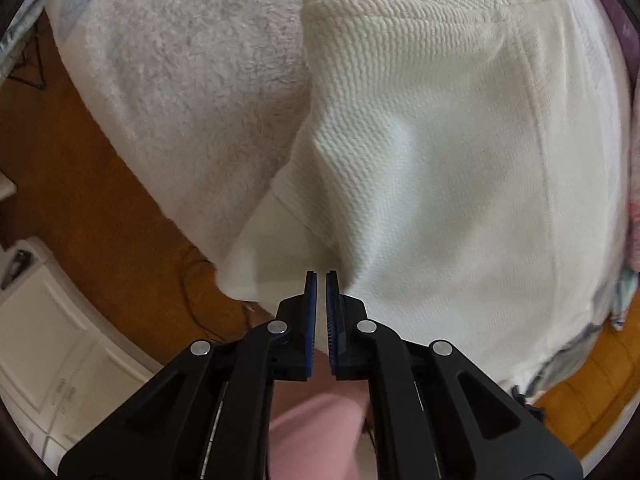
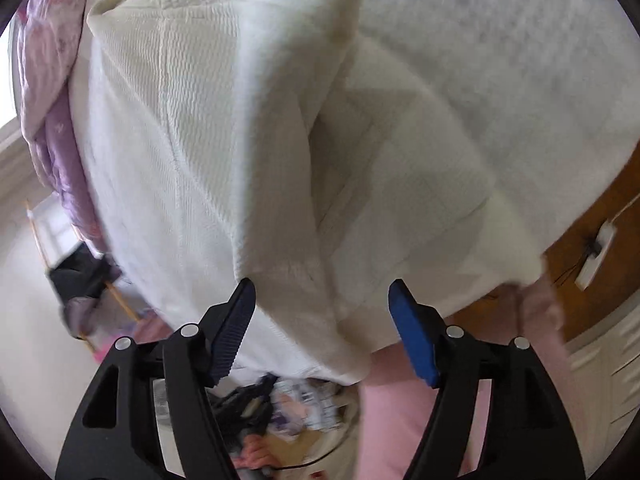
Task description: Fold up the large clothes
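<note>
On bed edge: left gripper (image 1: 321, 276) fingers nearly closed, pinching cream garment (image 1: 420, 160); right gripper (image 2: 322, 286) fingers wide, holding nothing

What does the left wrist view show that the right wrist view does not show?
Only the left wrist view: the left gripper, its fingers nearly together at the edge of the cream waffle-textured garment, and a white panelled cabinet.

Only the right wrist view: the right gripper with fingers wide apart over the garment's corner, a crumpled purple floral cloth, and a white power strip.

Both: the garment, the fluffy white blanket under it, and brown wooden floor.
</note>
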Demonstrator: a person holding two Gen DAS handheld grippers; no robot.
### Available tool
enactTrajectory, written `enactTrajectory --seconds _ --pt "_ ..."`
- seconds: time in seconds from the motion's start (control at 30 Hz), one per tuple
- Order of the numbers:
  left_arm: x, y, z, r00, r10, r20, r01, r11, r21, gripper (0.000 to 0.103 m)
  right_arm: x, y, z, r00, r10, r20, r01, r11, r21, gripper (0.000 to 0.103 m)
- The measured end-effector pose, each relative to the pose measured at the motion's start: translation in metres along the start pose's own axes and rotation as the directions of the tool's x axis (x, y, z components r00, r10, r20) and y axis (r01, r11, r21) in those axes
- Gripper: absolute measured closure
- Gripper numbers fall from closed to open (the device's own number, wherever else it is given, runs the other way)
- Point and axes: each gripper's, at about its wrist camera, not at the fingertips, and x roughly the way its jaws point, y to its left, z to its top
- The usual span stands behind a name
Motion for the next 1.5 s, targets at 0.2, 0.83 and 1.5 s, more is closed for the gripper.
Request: enactTrajectory --seconds 0.2,0.83,1.5 --pt "0.011 0.006 0.01 0.993 -0.114 -0.027 0.112 0.992 -0.062 0.057 0.006 -0.002 -0.004 0.998 -0.04 0.051 0.044 0.996 -0.083 0.015" --pt "-0.001 0.024 -0.007 0.901 -0.399 -0.171 0.368 0.911 -0.187 0.015 -0.005 -0.006 -0.018 0.957 -0.245 0.155 0.259 0.963 -0.074 0.096" --pt "0.011 0.045 -0.005 0.995 -0.066 -0.079 0.06 0.995 -0.085 0.098 -0.012 0.003 -0.035 0.934 -0.314 0.17 0.329 0.942 -0.063 0.099"
